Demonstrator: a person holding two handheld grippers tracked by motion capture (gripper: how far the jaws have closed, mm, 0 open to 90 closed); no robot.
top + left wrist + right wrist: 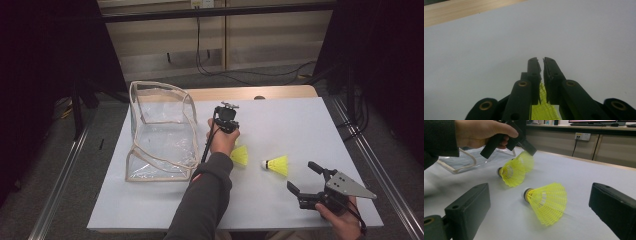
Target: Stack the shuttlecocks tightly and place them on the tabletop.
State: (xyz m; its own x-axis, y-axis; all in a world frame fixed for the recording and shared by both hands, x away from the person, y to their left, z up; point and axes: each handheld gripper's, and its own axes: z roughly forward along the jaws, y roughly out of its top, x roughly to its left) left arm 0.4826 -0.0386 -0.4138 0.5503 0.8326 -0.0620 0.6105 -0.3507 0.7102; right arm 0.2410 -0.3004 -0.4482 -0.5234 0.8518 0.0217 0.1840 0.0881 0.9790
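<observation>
My left gripper [541, 60] is shut on the yellow mesh skirt of a shuttlecock [544, 108]. In the right gripper view that skirt [527, 160] is blurred, just above the white table. A second yellow shuttlecock [511, 173] lies right beside it, cork to the left. Another shuttlecock [277, 164] lies on its side in front of my right gripper [302, 176]. That gripper is open, its fingers [471, 205] wide on either side of the shuttlecock [547, 202] without touching it.
A clear plastic bag [160, 132] with cream trim stands open on the left part of the white table [280, 120]. A wooden strip [250, 93] runs along the far edge. Metal rails [372, 165] flank the table.
</observation>
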